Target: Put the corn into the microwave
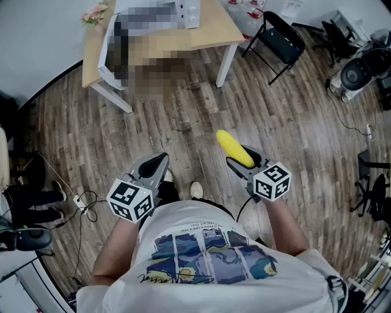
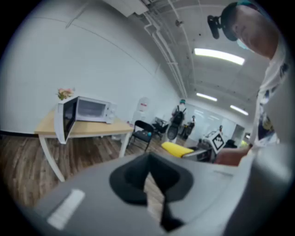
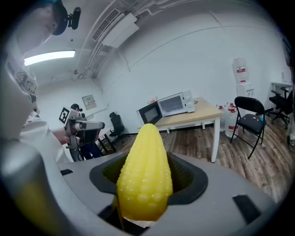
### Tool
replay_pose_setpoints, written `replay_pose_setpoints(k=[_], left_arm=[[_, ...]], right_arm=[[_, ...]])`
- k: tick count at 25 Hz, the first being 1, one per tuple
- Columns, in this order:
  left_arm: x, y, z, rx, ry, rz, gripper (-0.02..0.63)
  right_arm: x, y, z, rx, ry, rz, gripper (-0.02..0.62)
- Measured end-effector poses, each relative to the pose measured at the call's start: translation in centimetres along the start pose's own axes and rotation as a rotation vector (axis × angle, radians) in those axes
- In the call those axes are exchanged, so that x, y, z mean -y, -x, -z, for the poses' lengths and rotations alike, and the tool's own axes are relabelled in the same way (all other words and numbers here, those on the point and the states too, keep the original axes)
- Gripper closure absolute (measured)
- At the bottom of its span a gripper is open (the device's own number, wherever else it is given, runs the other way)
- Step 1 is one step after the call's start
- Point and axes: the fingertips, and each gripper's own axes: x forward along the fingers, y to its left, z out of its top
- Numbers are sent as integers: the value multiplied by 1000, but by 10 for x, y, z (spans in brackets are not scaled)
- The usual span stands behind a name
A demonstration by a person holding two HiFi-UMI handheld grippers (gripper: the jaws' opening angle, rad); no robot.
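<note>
A yellow corn cob [image 1: 235, 148] sticks out forward from my right gripper [image 1: 242, 160], whose jaws stand wide and are shut on it; in the right gripper view the corn [image 3: 145, 173] fills the space between the pads. My left gripper [image 1: 157, 165] hangs beside it at waist height, shut with nothing in it. The white microwave [image 2: 90, 110] sits on a wooden table [image 1: 211, 33] across the room, with its door [image 2: 62, 122] swung open. Both grippers are well short of the table, over wooden floor. In the head view a mosaic patch covers most of the microwave.
A black folding chair [image 1: 278, 36] stands to the right of the table. More chairs and equipment [image 1: 357, 70] crowd the far right. Cables and a power strip [image 1: 82, 202] lie on the floor at the left. A small flower pot [image 1: 95, 13] sits on the table's left corner.
</note>
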Motion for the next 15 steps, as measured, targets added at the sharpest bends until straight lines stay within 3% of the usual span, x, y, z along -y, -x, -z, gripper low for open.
replay_pose_setpoints(k=[7,15], left_arm=[[-52,-14,-23,33,-14,15,598],[-134,-52,-100,105,-69,61,598]], right_arm=[[21,-47,-28,-38,27,21,339],[49,-121,-95,-103,40,8,339]])
